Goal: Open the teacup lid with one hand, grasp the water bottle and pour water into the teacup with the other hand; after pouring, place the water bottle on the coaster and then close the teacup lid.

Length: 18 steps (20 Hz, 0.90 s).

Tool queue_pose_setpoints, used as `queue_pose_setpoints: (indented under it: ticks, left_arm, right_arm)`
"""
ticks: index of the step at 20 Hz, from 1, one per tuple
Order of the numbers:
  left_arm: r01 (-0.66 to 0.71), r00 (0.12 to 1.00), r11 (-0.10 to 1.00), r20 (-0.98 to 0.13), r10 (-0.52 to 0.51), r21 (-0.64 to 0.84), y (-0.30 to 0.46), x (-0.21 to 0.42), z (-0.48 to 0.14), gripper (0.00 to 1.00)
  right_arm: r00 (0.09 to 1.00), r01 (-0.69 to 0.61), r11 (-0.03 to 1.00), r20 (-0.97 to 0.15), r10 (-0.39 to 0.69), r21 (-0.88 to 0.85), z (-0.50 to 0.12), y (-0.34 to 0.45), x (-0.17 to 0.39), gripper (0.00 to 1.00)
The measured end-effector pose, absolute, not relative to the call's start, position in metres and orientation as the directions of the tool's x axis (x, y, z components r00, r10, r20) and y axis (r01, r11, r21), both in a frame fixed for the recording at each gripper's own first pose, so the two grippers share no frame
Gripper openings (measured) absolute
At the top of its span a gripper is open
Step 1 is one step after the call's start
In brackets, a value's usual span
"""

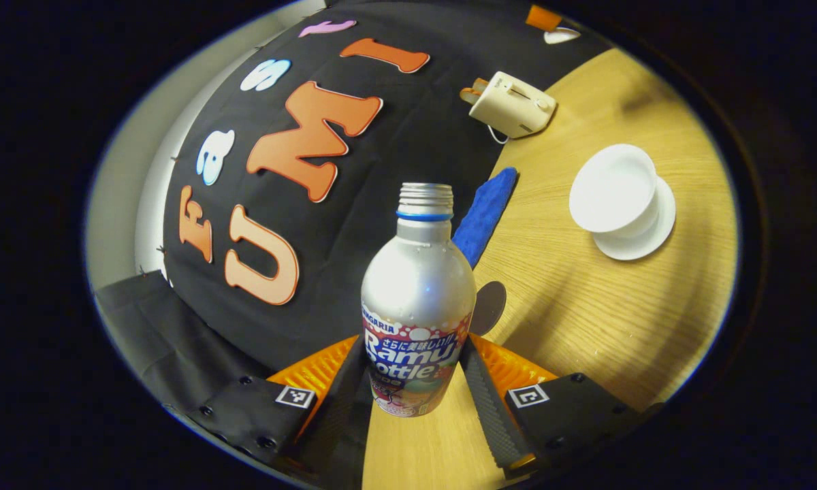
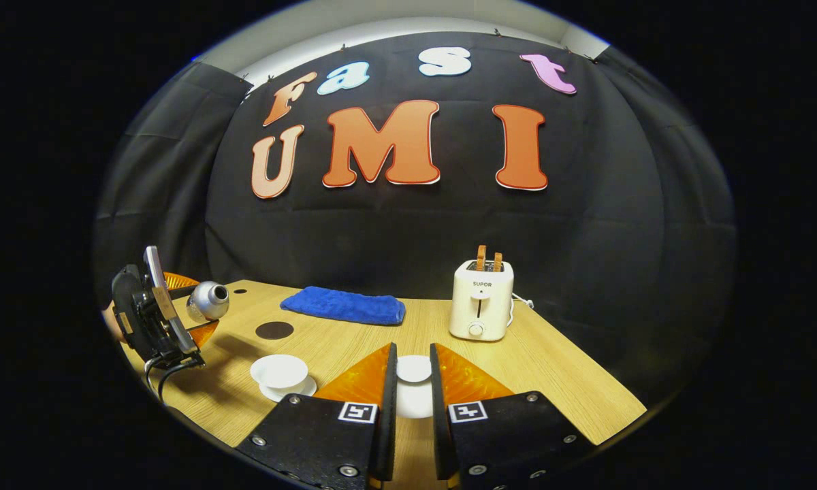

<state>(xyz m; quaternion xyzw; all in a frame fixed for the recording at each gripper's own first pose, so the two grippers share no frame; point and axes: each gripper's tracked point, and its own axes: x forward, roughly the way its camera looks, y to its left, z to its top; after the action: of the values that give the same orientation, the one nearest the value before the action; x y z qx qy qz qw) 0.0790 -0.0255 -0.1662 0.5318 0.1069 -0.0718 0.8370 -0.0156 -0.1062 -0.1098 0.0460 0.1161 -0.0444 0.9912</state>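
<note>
- The left gripper (image 1: 414, 381) is clamping both fingers on the silver aluminium water bottle (image 1: 417, 306), uncapped and tilted above the wooden table (image 1: 585, 320).
- The right gripper (image 2: 412, 388) is pinching the white round teacup lid (image 2: 414, 369) between nearly closed fingers.
- The open white porcelain teacup (image 2: 279, 371) is sitting on its saucer (image 2: 299, 390), near the dark round coaster (image 2: 274, 330).

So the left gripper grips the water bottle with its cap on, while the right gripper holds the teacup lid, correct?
Not quite: the water bottle has no cap; the left gripper view shows its bare threaded neck. Otherwise yes: the left gripper grips it and the right gripper holds the teacup lid.
</note>
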Motion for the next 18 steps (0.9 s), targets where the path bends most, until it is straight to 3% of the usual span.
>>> queue_pose_setpoints:
  ticks: [5, 10, 11, 16, 17, 18]
  left_arm:
    - [0.23, 0.973, 0.236, -0.225, -0.048, 0.944, -0.031, 0.078, -0.153, 0.84]
    - [0.256, 0.966, 0.133, -0.249, -0.07, 0.957, -0.036, 0.084, -0.155, 0.86]
    - [0.254, 0.966, 0.116, -0.246, -0.079, 0.96, -0.04, 0.085, -0.154, 0.91]
    - [0.241, 0.966, 0.008, -0.239, -0.1, 0.971, -0.049, 0.087, -0.149, 0.86]
    - [0.237, 0.966, -0.01, -0.237, -0.107, 0.971, -0.053, 0.087, -0.147, 0.9]
    - [0.23, 0.967, -0.027, -0.232, -0.11, 0.973, -0.056, 0.089, -0.145, 0.86]
  right_arm:
    - [0.967, 0.107, 0.991, -0.239, -0.086, 0.075, -0.112, -0.109, -0.017, 0.24]
    - [0.967, 0.109, 0.99, -0.24, -0.084, 0.094, -0.112, -0.11, -0.019, 0.24]
    - [0.967, 0.109, 0.99, -0.239, -0.085, 0.089, -0.112, -0.111, -0.019, 0.24]
    - [0.967, 0.108, 0.991, -0.24, -0.086, 0.08, -0.11, -0.114, -0.021, 0.24]
    - [0.967, 0.109, 0.991, -0.239, -0.086, 0.083, -0.111, -0.115, -0.021, 0.24]
    - [0.967, 0.112, 0.99, -0.238, -0.089, 0.085, -0.11, -0.115, -0.022, 0.24]
